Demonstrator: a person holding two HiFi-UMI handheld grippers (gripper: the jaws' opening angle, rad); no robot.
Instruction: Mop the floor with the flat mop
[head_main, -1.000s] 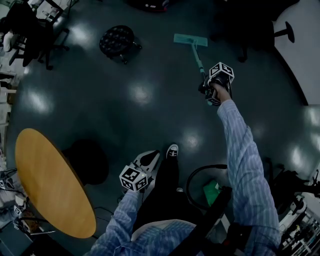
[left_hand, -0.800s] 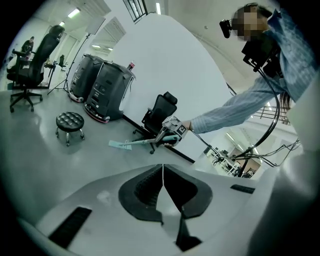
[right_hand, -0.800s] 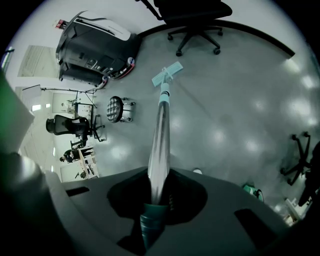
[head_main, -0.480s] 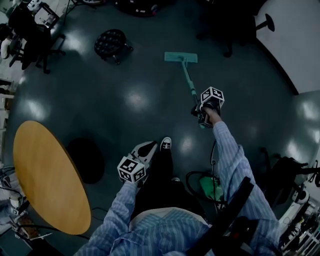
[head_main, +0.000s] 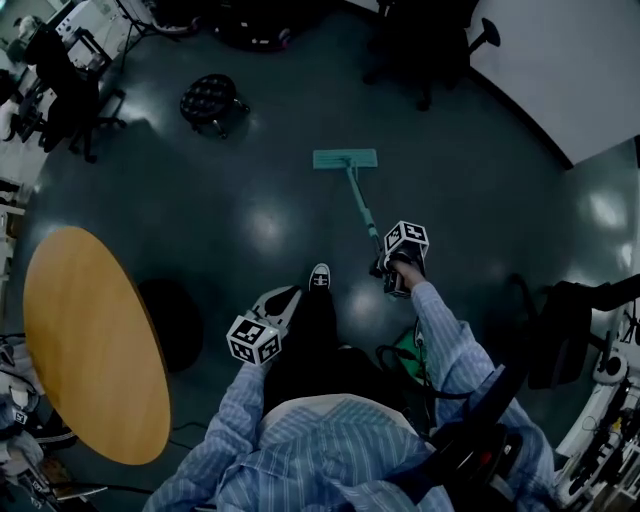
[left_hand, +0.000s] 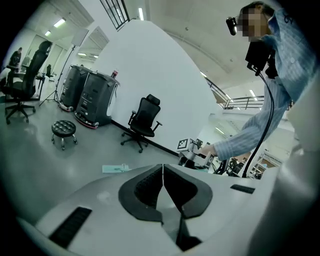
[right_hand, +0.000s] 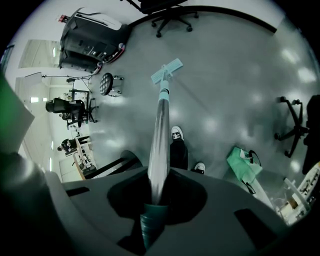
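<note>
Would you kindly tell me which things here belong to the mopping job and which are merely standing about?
Belong to the job: flat mop, its handle clamped in the right tool; the floor it rests on.

Standing about: round wooden table, black stool, office chair, green bag; the left tool, shut and empty.

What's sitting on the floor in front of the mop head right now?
Nothing visible directly ahead of the flat mop. A stool stands off to its left, and an office chair farther ahead to its right.
</note>
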